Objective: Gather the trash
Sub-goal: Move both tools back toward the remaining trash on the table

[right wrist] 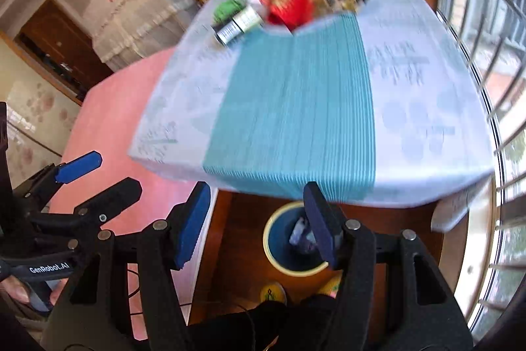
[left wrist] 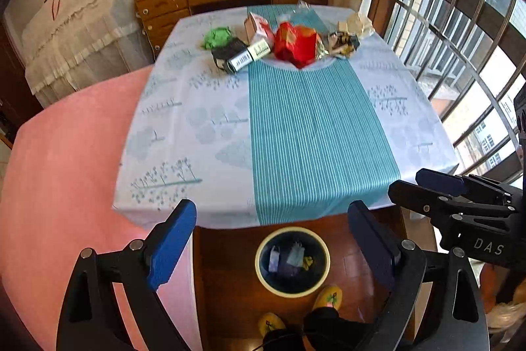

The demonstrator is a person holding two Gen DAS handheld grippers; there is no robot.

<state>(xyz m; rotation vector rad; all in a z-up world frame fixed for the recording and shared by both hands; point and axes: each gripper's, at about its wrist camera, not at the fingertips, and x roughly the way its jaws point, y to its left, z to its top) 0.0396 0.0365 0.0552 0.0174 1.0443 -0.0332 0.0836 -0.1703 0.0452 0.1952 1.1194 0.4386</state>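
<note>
Nearest the lens, the left tool (left wrist: pixel 273 239) is standing with its blue pads spread wide and nothing between them, angled down over the near edge of the surface (left wrist: pixel 197 134). The right tool (right wrist: pixel 256 219) is sitting just beside it, its jaws also wide apart and empty; in the left wrist view it is showing at the right edge (left wrist: pixel 427 189).

Below both tools, on the wooden floor, a round bin (left wrist: pixel 292 262) with a pale rim and dark inside is sitting close to the surface's near edge, holding a few crumpled pieces, bluish and yellow. Two yellow slippers (left wrist: pixel 328 296) are showing just nearer than the bin, with dark trouser legs above them.

The trash is lying in a cluster at the far end of the surface, well apart from both tools: a green crumpled wad (left wrist: pixel 217 37), a dark carton with a barcode label (left wrist: pixel 230 56), a small white and red carton (left wrist: pixel 258 28), a red wrapper (left wrist: pixel 292 45), and crumpled dark and pale wrappers (left wrist: pixel 345 40) to its right. The surface is wearing a pale blue cloth with a teal striped band down its middle. A pink bed (left wrist: pixel 65 160) is lying along the left side.
</note>
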